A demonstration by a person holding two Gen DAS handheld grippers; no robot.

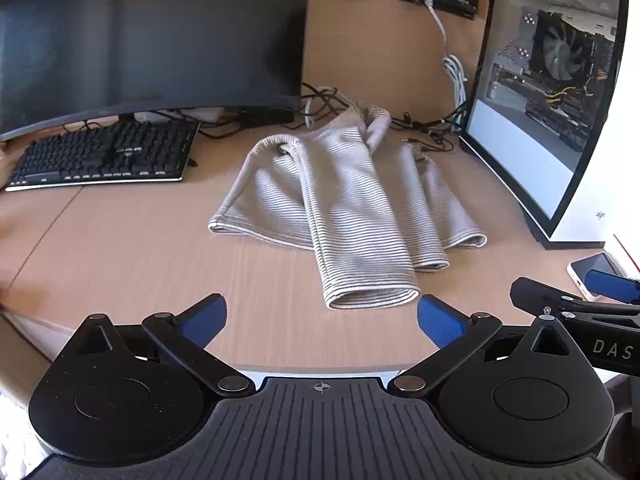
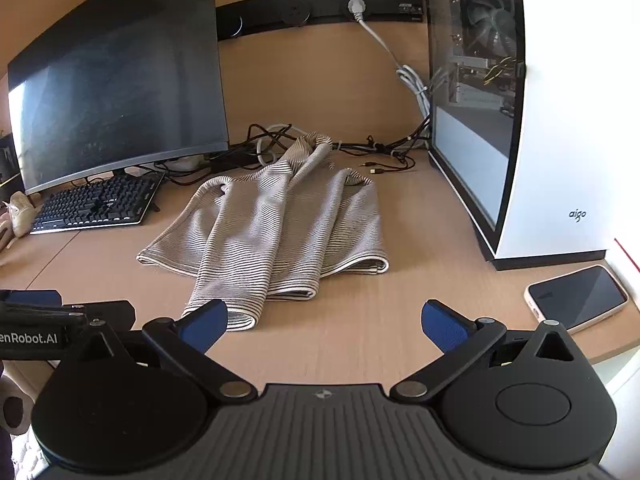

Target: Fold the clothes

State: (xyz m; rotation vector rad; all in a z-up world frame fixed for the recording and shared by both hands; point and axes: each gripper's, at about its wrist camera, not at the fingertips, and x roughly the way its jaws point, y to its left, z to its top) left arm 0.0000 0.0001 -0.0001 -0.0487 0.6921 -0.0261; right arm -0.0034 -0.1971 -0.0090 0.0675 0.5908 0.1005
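A grey-and-white finely striped knit garment [image 1: 340, 204] lies loosely heaped in the middle of the light wooden desk [image 1: 140, 248], with both sleeves drawn down over its body so their cuffed ends point toward the near edge; the longer sleeve ends in an open rounded cuff, while the collar end is bunched up toward the back edge among tangled black and white cables [image 2: 280, 140]. Its hem runs in a pale banded line across the front, rippled rather than flat. The left gripper [image 1: 322, 318] hovers over the near edge with its blue-padded fingers spread wide, grasping nothing, the cuff just beyond them. The right gripper [image 2: 324, 322] is likewise released and empty, its left finger overlapping the cuff in view. Bare desk lies to the left front of the garment; a black keyboard [image 1: 104, 156] and dark curved monitor [image 1: 148, 36] fill the back left, a white glass-sided computer case [image 2: 520, 112] the right edge, and a black-screened phone in a pale case [image 2: 578, 298] the near right corner.
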